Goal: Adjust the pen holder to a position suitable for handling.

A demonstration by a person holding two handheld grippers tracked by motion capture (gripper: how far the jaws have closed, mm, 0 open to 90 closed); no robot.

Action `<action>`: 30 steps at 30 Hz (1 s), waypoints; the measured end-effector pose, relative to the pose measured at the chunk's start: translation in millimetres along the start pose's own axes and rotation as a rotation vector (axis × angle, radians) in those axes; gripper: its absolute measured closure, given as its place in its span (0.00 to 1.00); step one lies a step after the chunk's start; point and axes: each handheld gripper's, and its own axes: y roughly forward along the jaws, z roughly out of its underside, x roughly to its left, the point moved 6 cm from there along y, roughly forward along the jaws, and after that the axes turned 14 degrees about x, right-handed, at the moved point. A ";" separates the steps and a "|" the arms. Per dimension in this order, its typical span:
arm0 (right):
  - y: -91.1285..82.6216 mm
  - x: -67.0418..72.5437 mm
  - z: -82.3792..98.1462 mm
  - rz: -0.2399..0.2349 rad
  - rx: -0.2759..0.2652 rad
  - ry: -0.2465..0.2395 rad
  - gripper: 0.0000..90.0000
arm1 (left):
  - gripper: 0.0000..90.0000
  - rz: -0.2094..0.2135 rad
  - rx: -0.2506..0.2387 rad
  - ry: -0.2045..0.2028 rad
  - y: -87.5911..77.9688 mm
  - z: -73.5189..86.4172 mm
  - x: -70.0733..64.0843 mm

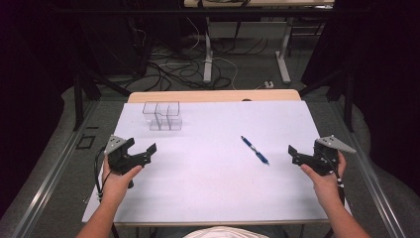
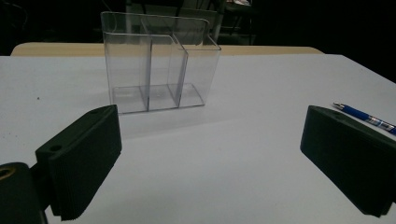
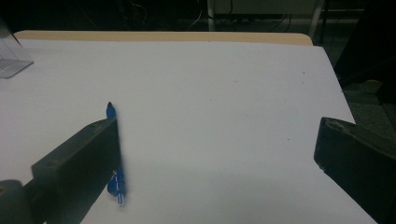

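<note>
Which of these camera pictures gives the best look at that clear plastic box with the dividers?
The left gripper view: the clear organizer stands close and whole, its compartments plain and empty. The high view shows it small and far off. The right gripper view catches just one corner at its left edge.

Black grippers (image 1: 143,152), grey three-cornered plates (image 1: 115,144)

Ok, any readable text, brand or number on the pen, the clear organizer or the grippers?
None can be read.
Blue pen: pale marks near its clip, too small and blurred.
Clear organizer: no print.
Left hand-held gripper and right hand-held gripper: no labels visible.
</note>
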 end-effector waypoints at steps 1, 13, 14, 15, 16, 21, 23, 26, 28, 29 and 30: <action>0.5 -0.4 0.2 -0.001 0.001 -0.002 0.01 | 0.06 0.000 0.000 0.000 0.0 0.0 0.0; 3.6 1.4 3.5 -0.001 0.020 0.007 0.04 | 0.18 -0.036 0.013 -0.075 1.6 -9.7 8.1; 3.5 1.5 4.0 0.001 0.026 0.005 0.04 | 0.18 -0.042 0.006 -0.082 1.7 -13.8 9.7; 3.9 2.1 4.0 -0.002 0.024 0.007 0.04 | 0.18 -0.043 0.006 -0.085 1.3 -16.2 10.3; 4.0 2.5 4.2 -0.002 0.025 0.008 0.04 | 0.20 -0.045 0.003 -0.089 1.1 -19.1 10.5; 3.8 1.8 5.3 -0.001 0.036 0.005 0.05 | 0.29 -0.078 0.005 -0.081 1.7 -27.6 12.7; 4.4 1.7 5.2 0.000 0.030 0.007 0.05 | 0.31 -0.080 0.000 -0.088 3.1 -33.8 13.2; 4.8 1.2 4.8 0.004 0.016 0.012 0.06 | 0.33 -0.094 0.004 -0.093 5.8 -41.4 14.5; 3.7 1.2 5.5 0.001 0.025 0.010 0.06 | 0.34 -0.102 0.011 -0.089 8.0 -46.7 15.3; 3.7 1.5 5.5 0.003 0.021 0.012 0.06 | 0.35 -0.102 0.010 -0.089 9.3 -49.9 15.6; 3.7 1.5 5.5 0.003 0.021 0.012 0.06 | 0.35 -0.094 0.010 -0.095 10.3 -53.0 15.5</action>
